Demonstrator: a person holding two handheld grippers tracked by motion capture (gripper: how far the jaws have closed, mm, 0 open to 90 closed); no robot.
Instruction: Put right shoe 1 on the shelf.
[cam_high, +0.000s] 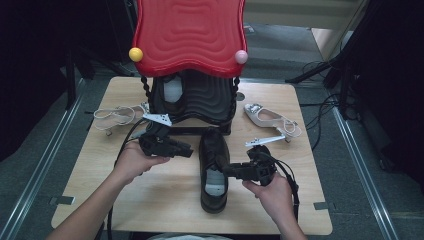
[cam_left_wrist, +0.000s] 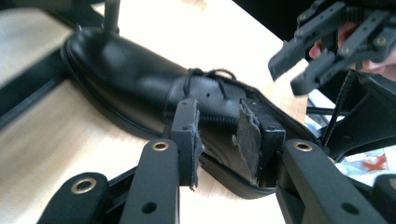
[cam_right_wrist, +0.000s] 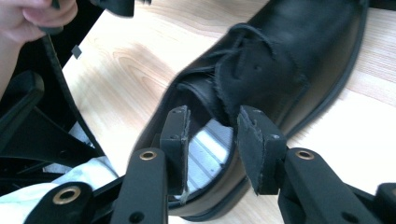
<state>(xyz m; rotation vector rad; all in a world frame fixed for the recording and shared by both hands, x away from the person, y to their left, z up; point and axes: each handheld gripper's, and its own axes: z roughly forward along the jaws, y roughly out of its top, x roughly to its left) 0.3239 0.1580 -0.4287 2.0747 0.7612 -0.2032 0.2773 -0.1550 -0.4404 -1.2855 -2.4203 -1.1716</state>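
Two black lace-up shoes were in sight: one (cam_high: 214, 170) lay at the table's centre, and the other (cam_high: 172, 92) stood in the rack at twelve o'clock. Two pale strappy high-heeled sandals lay on the table (cam_high: 95, 175), one (cam_high: 116, 116) at ten o'clock and one (cam_high: 270, 119) at two o'clock. There was one shoe rack (cam_high: 202, 102) with one red wavy top (cam_high: 189, 32), and that top carried two small balls, one yellow (cam_high: 135, 54) and one pink (cam_high: 241, 56). Two handheld grippers were there, the left gripper (cam_high: 187, 150) and the right gripper (cam_high: 227, 170).

We see our left gripper (cam_left_wrist: 219, 140) with jaws parted over the glossy black leather lace-up shoe (cam_left_wrist: 135, 88) on the pale wooden table (cam_left_wrist: 42, 154).
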